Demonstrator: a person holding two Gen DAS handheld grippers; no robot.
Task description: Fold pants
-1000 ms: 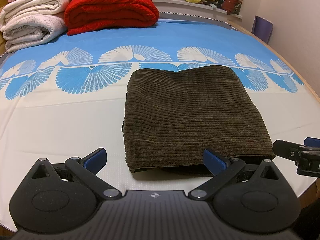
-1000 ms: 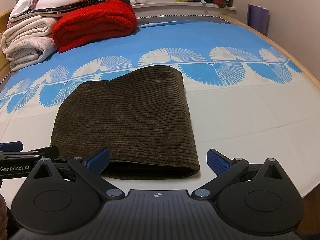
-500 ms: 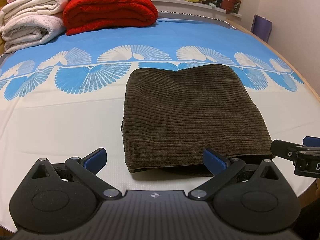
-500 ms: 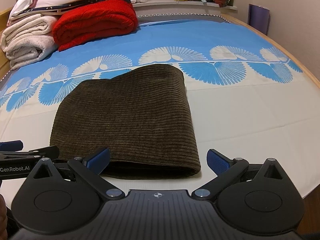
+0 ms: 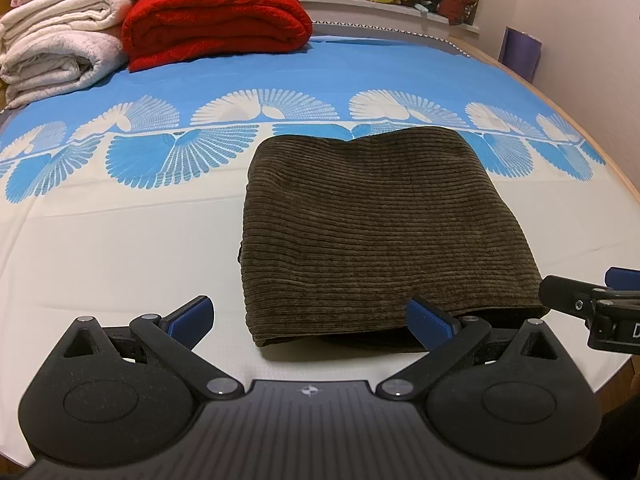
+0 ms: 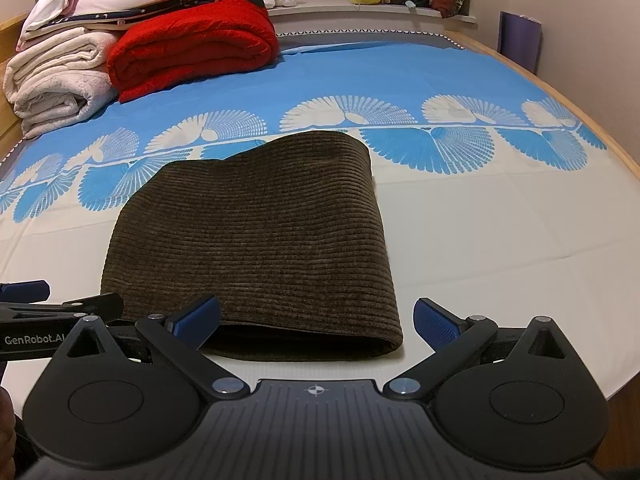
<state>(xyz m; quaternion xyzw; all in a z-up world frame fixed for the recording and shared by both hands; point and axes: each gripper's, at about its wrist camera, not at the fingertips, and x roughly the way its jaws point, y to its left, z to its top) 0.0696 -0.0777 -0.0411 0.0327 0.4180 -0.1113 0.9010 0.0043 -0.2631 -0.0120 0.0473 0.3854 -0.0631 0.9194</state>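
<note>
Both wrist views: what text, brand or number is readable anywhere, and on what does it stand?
"GenRobot.AI", final letters at the frame edge: side of the left gripper, right wrist view.
"D", rest cut off: side of the right gripper, left wrist view.
Nothing else readable.

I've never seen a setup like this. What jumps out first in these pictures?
Probably the brown corduroy pants, folded into a neat block on the near, pale part of the bed sheet. In front of them, the left gripper and right gripper sit open and empty. Farther back, a bright red blanket lies beside rolled white blankets.
</note>
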